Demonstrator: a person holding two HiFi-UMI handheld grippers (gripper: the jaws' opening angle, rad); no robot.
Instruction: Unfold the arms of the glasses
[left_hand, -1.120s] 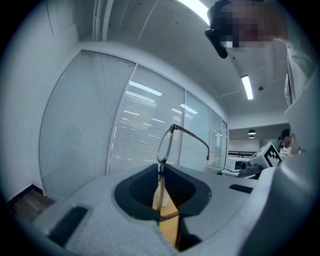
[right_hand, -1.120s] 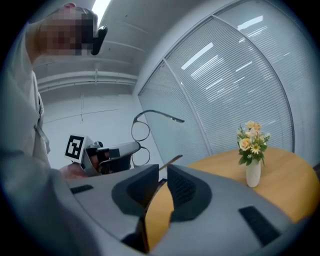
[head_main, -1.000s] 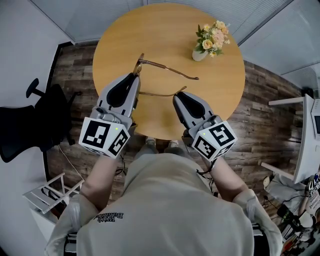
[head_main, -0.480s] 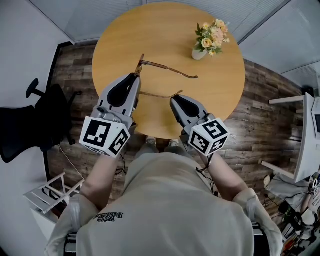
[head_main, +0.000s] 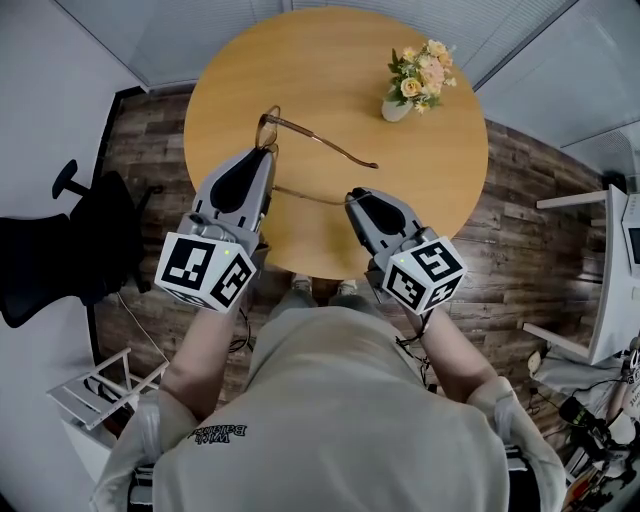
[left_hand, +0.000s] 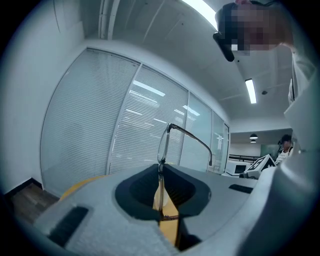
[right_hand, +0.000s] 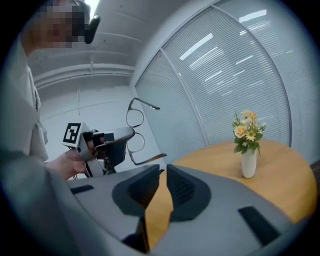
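Plenty of bare top lay across the round table (head_main: 430, 180), with only the vase of flowers (head_main: 400, 100) standing well away at its far right, so you had free room on every side. Your left gripper (head_main: 268, 152) was clamped on the front of the glasses (head_main: 266, 130). Its jaws had just closed a little further on the rim between them, and it held the frame clear of the table with one lens above the other. Your right gripper (head_main: 352, 197) had its jaws only a narrow slit apart, with nothing between them. From the front, both arms ran off to your right. The far arm (head_main: 325, 146) stood well beyond reach, while the near arm (head_main: 310, 194) lay straight toward the right jaws, its tip (right_hand: 162, 156) just ahead of them and a little above. That made your right hand the nearer one for any further swing of that arm, I'd judge.
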